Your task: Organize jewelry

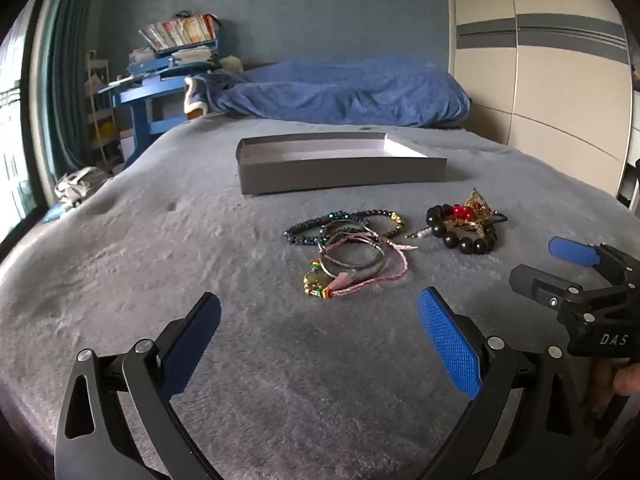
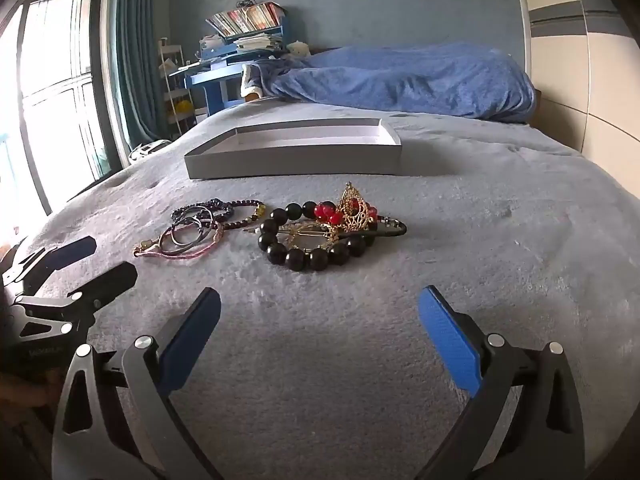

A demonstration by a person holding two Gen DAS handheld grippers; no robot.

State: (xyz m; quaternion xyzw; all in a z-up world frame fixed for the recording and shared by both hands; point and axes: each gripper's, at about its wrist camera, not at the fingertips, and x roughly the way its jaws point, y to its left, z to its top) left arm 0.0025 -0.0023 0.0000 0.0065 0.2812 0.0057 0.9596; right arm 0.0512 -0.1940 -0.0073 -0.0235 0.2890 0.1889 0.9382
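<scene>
Left tool [image 1: 320,344] spread wide, textured blue pads, nothing between, tilted down over fuzzy grey bed cover [image 1: 160,240]. Right tool [image 2: 320,344] same: spread, empty. Thin bangles and cord bracelets [image 1: 348,248] piled ahead; glossy black round-bead bracelet [image 2: 312,248] with red beads and gold filigree piece [image 2: 354,208] beside them. Shallow grey cardboard tray [image 1: 340,170] beyond, apart.

"DAS" on right claw [image 1: 560,264]
</scene>
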